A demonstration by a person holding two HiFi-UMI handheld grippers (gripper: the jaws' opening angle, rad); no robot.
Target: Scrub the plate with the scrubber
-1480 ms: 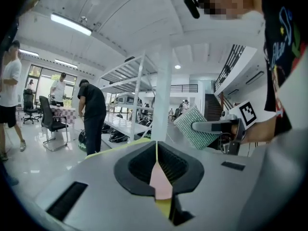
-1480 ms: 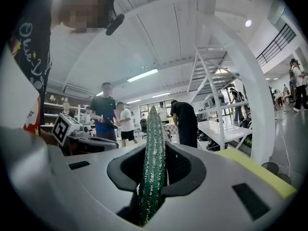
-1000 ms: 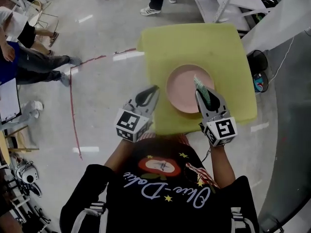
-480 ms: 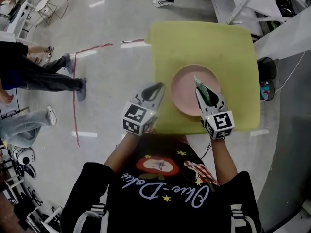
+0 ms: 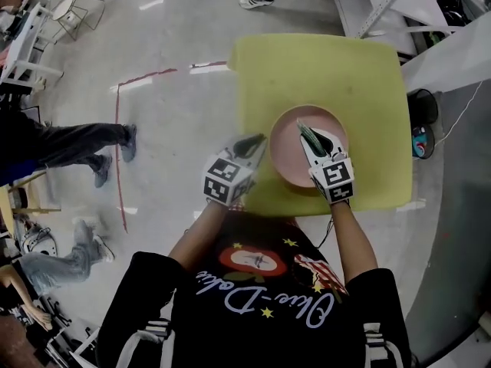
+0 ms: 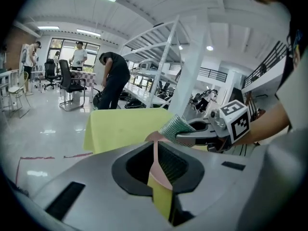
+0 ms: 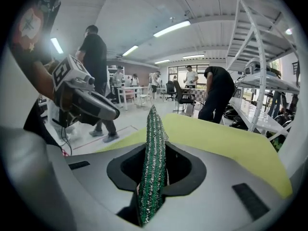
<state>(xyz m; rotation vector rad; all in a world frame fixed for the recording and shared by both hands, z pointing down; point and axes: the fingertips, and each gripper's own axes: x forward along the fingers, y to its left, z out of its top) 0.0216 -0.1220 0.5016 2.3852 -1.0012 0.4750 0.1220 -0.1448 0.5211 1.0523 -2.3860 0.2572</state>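
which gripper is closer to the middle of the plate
Right. The right gripper holds the scrubber over the plate, near its middle; the left gripper, shut, is by the plate's left rim.

Only text: white cursive print on the black shirt (image 5: 265, 307), seen upside down. Can't read it reliably.

Scrubber (image 5: 309, 135) over the plate (image 5: 288, 158), plate on the table's (image 5: 322, 67) near half.
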